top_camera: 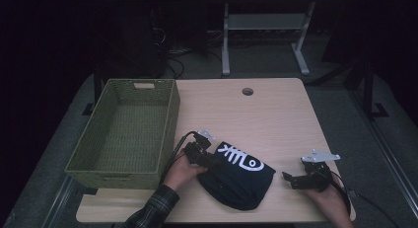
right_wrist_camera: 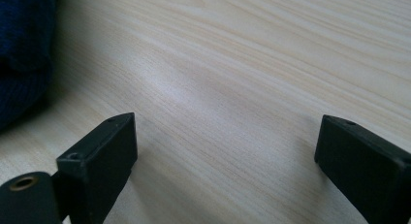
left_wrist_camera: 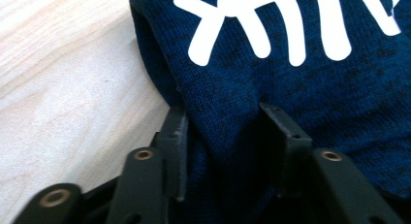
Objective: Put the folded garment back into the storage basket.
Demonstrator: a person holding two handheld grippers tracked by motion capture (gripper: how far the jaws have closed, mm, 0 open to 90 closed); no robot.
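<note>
On the pale wooden table (top_camera: 276,114), at about six o'clock in the high view, lies a dark blue knitted garment (top_camera: 239,178) folded into a rounded bundle, with a white fishbone print (top_camera: 241,159) on its upper face. The left gripper (top_camera: 203,156) sits at the garment's nine o'clock edge, held by a hand (top_camera: 180,172) whose plaid sleeve (top_camera: 153,208) enters from the six o'clock side of the frame. In the left gripper view, the two black jaws stand on either side of a raised fold of the blue knit (left_wrist_camera: 228,117); the cloth bulges up between them and both pads touch it, so the jaws are clamped on the garment's edge. Bare table (left_wrist_camera: 72,88) shows at nine o'clock of that fold, and the white print (left_wrist_camera: 291,25) runs across at twelve to one o'clock.

At the garment's three o'clock, a little apart from it, the right gripper (top_camera: 296,179) rests low over the table with its grey three-cornered plate (top_camera: 320,156) on top. In the right gripper view, its jaws stand wide apart with only wood grain (right_wrist_camera: 228,136) between them; a corner of the blue garment (right_wrist_camera: 22,54) shows at ten o'clock.

A green woven basket (top_camera: 170,119) stands at the garment's ten o'clock, near the left gripper's cable.
</note>
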